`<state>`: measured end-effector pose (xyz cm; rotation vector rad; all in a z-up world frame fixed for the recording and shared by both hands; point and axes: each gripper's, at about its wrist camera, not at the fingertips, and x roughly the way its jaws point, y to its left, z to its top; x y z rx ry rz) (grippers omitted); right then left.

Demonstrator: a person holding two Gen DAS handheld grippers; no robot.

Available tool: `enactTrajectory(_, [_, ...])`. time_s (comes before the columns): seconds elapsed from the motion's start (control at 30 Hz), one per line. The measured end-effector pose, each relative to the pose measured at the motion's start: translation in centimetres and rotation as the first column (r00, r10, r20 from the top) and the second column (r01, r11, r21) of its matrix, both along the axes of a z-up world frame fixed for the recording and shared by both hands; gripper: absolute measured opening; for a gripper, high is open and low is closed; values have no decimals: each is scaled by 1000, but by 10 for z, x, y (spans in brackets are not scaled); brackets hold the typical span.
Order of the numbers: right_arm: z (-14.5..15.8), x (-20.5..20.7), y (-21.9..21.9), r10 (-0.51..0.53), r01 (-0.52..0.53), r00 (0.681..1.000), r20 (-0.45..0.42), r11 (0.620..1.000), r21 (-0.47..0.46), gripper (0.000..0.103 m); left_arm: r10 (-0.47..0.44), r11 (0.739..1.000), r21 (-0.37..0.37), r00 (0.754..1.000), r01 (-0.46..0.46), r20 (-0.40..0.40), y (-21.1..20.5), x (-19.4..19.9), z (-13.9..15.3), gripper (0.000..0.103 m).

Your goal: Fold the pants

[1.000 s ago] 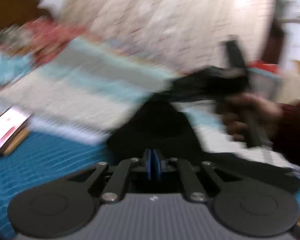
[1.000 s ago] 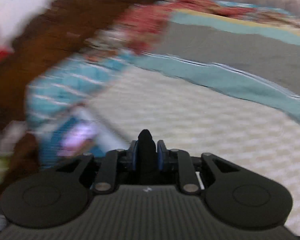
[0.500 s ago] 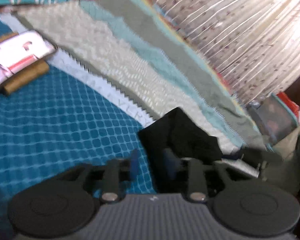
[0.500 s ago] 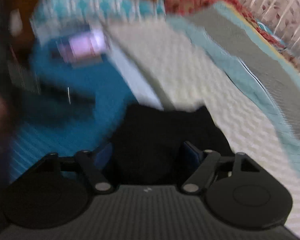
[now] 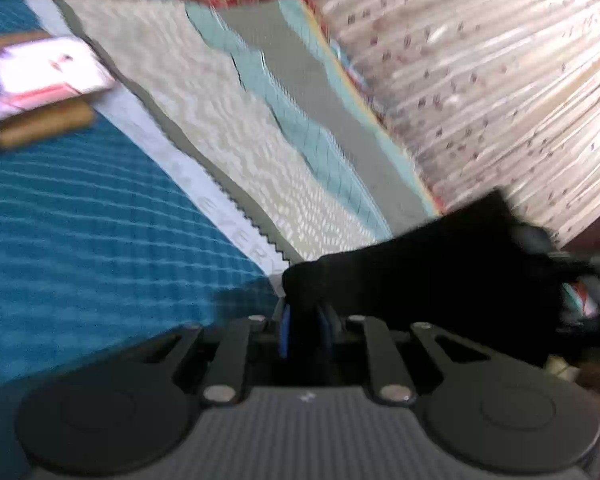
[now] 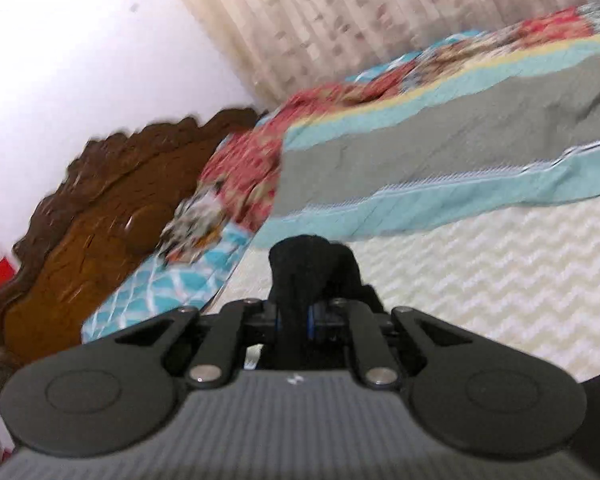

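Note:
The black pants [image 5: 432, 268] are lifted off the bed and stretch to the right in the left wrist view. My left gripper [image 5: 304, 328] is shut on one edge of them. In the right wrist view a bunch of the black pants [image 6: 308, 272] sticks up between the blue pads, and my right gripper [image 6: 296, 320] is shut on it. The rest of the garment is hidden below both grippers.
The bed has a teal checked cover [image 5: 80, 216], a cream zigzag blanket [image 6: 500, 280] and a grey and teal quilt [image 6: 440, 160]. A phone [image 5: 40, 72] lies on a wooden block at the left. A carved wooden headboard [image 6: 84, 240] and curtains [image 5: 480, 80] stand behind.
Both grippers were open around the pants half a second ago and are now shut on them. The pants have been lifted off the bed, and the right camera has swung up towards the headboard.

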<state>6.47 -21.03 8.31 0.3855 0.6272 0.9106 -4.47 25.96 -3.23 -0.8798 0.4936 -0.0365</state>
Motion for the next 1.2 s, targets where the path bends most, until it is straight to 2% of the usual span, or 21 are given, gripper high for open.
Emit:
enactTrajectory(0.03, [-8,-9,16,39,-39,999,3,998,-40,17,20,1000,7,1000,-20,3,0,-14,1,14])
enactTrajectory(0.1, [-36,-30,50,155,-164,985,-72,977,-136,21,41,999,19,999,-41,-25,-3,-30,-2,15])
enactTrajectory(0.13, [-53,-41,67,224,-246,966,-127,951,-189,30,35,999,24,998,-33,-50,-5,-36,-6,18])
enactTrajectory(0.17, [-72,-55,85,293,-334,937,-190,910,-244,39,38,999,37,994,-35,-100,-6,-40,-10,16])
enactTrajectory(0.2, [-85,-64,96,306,-359,928,-214,891,-279,51,45,998,44,990,-40,-133,-4,-45,-13,18])
enactTrajectory(0.27, [-88,-77,100,319,-370,923,-216,889,-269,59,40,999,-20,993,-42,-113,10,-59,-16,22])
enactTrajectory(0.33, [-69,-81,95,335,-378,920,-202,894,-240,70,71,995,-59,992,-77,-102,26,-70,-12,29])
enactTrajectory(0.47, [-38,-89,82,314,-325,946,-85,923,-207,70,89,996,22,995,-88,-39,43,-51,17,48])
enactTrajectory(0.53, [-42,-88,84,261,-269,963,-64,938,-218,70,29,995,98,999,-27,-26,42,-20,35,58])
enactTrajectory(0.63, [-58,-87,96,213,-228,973,-85,933,-280,66,-136,967,207,988,149,-74,27,39,45,75])
enactTrajectory(0.67, [-64,-88,98,211,-229,973,-91,925,-302,64,-195,959,191,976,210,-99,19,56,41,74])
enactTrajectory(0.7, [-69,-85,102,211,-236,971,-110,917,-321,55,-245,952,158,962,262,-118,12,68,36,55])
enactTrajectory(0.73, [-78,-79,106,212,-249,967,-145,910,-332,45,-281,945,133,949,300,-144,5,77,30,13])
enactTrajectory(0.77, [-87,-79,110,221,-277,955,-196,901,-334,30,-292,936,147,939,319,-181,-3,81,26,7])
enactTrajectory(0.8, [-97,-82,114,248,-322,937,-247,887,-330,22,-281,931,180,940,316,-196,-10,79,25,6])
enactTrajectory(0.83, [-102,-89,118,272,-350,928,-255,870,-347,23,-244,929,236,951,285,-191,-14,72,26,6])
enactTrajectory(0.9, [-104,-108,138,301,-350,936,-181,848,-399,24,-142,935,299,975,189,-172,-6,57,29,6])
enactTrajectory(0.97, [-100,-108,141,300,-351,936,-187,852,-390,24,-46,959,269,983,93,-175,13,44,28,5])
enactTrajectory(1.03, [-100,-105,145,288,-343,937,-196,862,-374,25,-10,975,217,980,53,-197,20,36,21,6])
enactTrajectory(1.13, [-87,-103,143,284,-328,943,-171,877,-352,26,42,948,317,977,27,-207,9,23,26,7])
enactTrajectory(1.2, [-75,-101,140,283,-314,949,-140,896,-316,32,81,947,321,976,-11,-204,11,15,34,11])
